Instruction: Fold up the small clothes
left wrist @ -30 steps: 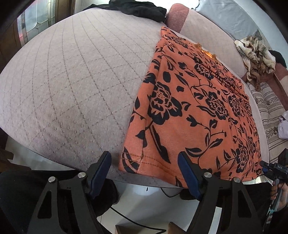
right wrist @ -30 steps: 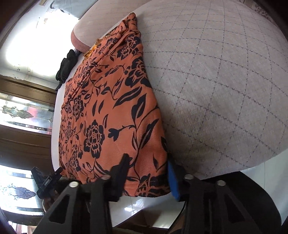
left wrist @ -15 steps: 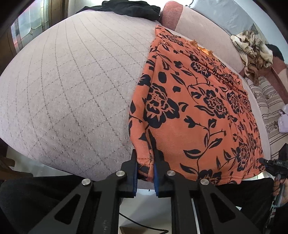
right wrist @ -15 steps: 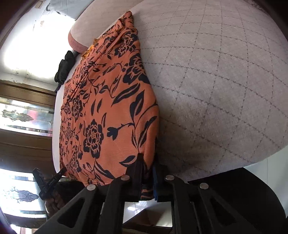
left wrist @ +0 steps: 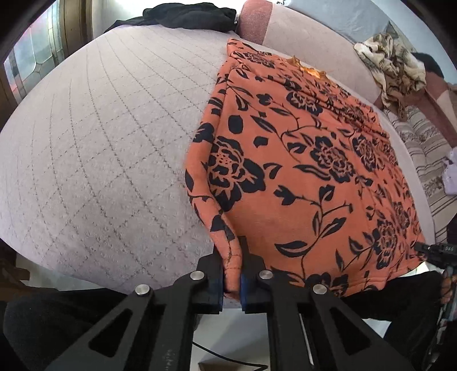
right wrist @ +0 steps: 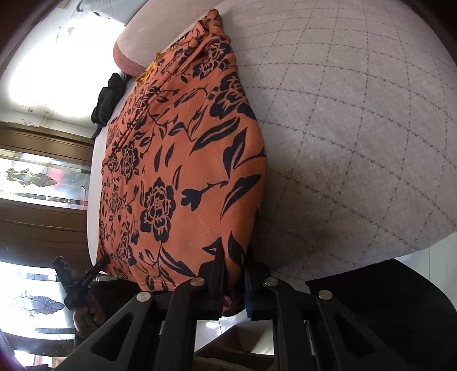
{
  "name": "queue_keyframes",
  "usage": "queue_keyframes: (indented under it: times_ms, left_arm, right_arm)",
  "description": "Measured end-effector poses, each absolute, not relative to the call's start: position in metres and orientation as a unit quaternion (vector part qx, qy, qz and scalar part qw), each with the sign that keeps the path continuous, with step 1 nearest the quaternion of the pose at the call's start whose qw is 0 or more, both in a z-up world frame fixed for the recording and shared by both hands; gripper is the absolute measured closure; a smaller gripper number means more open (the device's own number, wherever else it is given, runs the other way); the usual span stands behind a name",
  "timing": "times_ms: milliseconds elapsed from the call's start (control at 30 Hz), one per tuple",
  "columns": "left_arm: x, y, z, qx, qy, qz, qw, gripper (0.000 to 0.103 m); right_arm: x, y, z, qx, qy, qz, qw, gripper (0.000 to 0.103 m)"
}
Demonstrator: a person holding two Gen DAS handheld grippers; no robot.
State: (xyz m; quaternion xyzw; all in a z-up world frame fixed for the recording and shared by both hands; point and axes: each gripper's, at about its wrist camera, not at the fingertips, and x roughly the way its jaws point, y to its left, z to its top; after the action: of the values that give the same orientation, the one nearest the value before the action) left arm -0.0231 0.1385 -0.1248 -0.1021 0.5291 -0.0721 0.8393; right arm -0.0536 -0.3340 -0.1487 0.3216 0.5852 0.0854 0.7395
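Note:
An orange garment with a black flower print [left wrist: 308, 159] lies flat on a quilted grey bed [left wrist: 100, 148], its hem at the near edge. My left gripper [left wrist: 232, 274] is shut on the near left hem corner, which is bunched and lifted a little between the jaws. In the right wrist view the same garment [right wrist: 177, 171] runs away from me, and my right gripper [right wrist: 232, 282] is shut on its near right hem corner. The left gripper also shows in the right wrist view [right wrist: 94, 269], clamped on the far corner.
A black garment [left wrist: 188, 17] lies at the far end of the bed beside a pink pillow [left wrist: 254, 14]. A patterned beige cloth [left wrist: 391, 65] and a striped cover [left wrist: 425, 159] lie to the right. Dark wooden doors with glass [right wrist: 42, 182] stand at the left.
Both grippers went from open around the hem corners to shut on them. The gripped corners have since lifted and pulled up off the bed edge.

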Motion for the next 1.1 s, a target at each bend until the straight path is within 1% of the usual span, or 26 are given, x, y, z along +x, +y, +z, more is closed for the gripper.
queue_keyframes:
  times_ms: [100, 167, 200, 233, 267, 300, 367, 400, 433, 500, 533, 567, 600, 633, 800, 867, 967, 1100]
  left_arm:
    - [-0.026, 0.139, -0.101, -0.11, 0.499, -0.079, 0.856, 0.095]
    - [-0.022, 0.14, -0.101, -0.118, 0.5, -0.08, 0.854, 0.095]
    - [-0.019, 0.14, -0.108, -0.116, 0.509, -0.076, 0.849, 0.095]
    - [-0.016, 0.14, -0.119, -0.11, 0.525, -0.065, 0.841, 0.094]
    - [-0.015, 0.14, -0.129, -0.108, 0.539, -0.053, 0.834, 0.093]
    - [-0.016, 0.142, -0.134, -0.116, 0.537, -0.052, 0.834, 0.093]
    - [-0.017, 0.142, -0.131, -0.119, 0.534, -0.053, 0.836, 0.09]
    - [-0.016, 0.141, -0.13, -0.118, 0.534, -0.052, 0.836, 0.083]
    - [-0.016, 0.142, -0.13, -0.12, 0.533, -0.055, 0.836, 0.076]
    - [-0.014, 0.139, -0.131, -0.125, 0.535, -0.065, 0.833, 0.067]
    - [-0.012, 0.135, -0.13, -0.117, 0.535, -0.06, 0.835, 0.071]
    - [-0.011, 0.133, -0.129, -0.109, 0.534, -0.06, 0.836, 0.086]
    - [-0.008, 0.13, -0.127, -0.115, 0.536, -0.074, 0.833, 0.096]
    - [-0.004, 0.13, -0.123, -0.126, 0.532, -0.083, 0.833, 0.096]
    - [0.004, 0.14, -0.09, -0.156, 0.494, -0.115, 0.847, 0.096]
    - [0.011, 0.144, -0.092, -0.168, 0.503, -0.113, 0.84, 0.096]
    - [0.022, 0.147, -0.096, -0.176, 0.515, -0.111, 0.831, 0.096]
    - [0.069, 0.137, -0.049, -0.169, 0.458, -0.152, 0.859, 0.096]
  right_arm:
    - [-0.054, -0.331, -0.131, 0.33, 0.561, 0.096, 0.753, 0.092]
    - [-0.053, -0.332, -0.119, 0.332, 0.547, 0.102, 0.762, 0.092]
    - [-0.051, -0.333, -0.12, 0.335, 0.545, 0.106, 0.761, 0.092]
    - [-0.049, -0.333, -0.126, 0.339, 0.549, 0.106, 0.756, 0.088]
    - [-0.048, -0.334, -0.136, 0.342, 0.56, 0.097, 0.748, 0.088]
    - [-0.047, -0.334, -0.144, 0.347, 0.57, 0.091, 0.739, 0.088]
    - [-0.048, -0.334, -0.152, 0.361, 0.575, 0.092, 0.728, 0.082]
    - [-0.049, -0.334, -0.152, 0.367, 0.57, 0.095, 0.729, 0.072]
    - [-0.049, -0.334, -0.151, 0.371, 0.566, 0.099, 0.73, 0.057]
    - [-0.048, -0.335, -0.152, 0.389, 0.556, 0.108, 0.727, 0.042]
    - [-0.047, -0.335, -0.153, 0.391, 0.556, 0.105, 0.726, 0.042]
    - [-0.046, -0.335, -0.154, 0.393, 0.555, 0.105, 0.726, 0.045]
    - [-0.044, -0.334, -0.152, 0.391, 0.553, 0.102, 0.729, 0.081]
    - [-0.042, -0.334, -0.152, 0.394, 0.553, 0.11, 0.725, 0.094]
    - [-0.028, -0.33, -0.126, 0.403, 0.523, 0.146, 0.737, 0.094]
    - [-0.021, -0.334, -0.115, 0.411, 0.498, 0.159, 0.747, 0.094]
    - [-0.007, -0.336, -0.116, 0.426, 0.489, 0.169, 0.743, 0.094]
    - [0.034, -0.337, -0.106, 0.442, 0.465, 0.192, 0.743, 0.094]
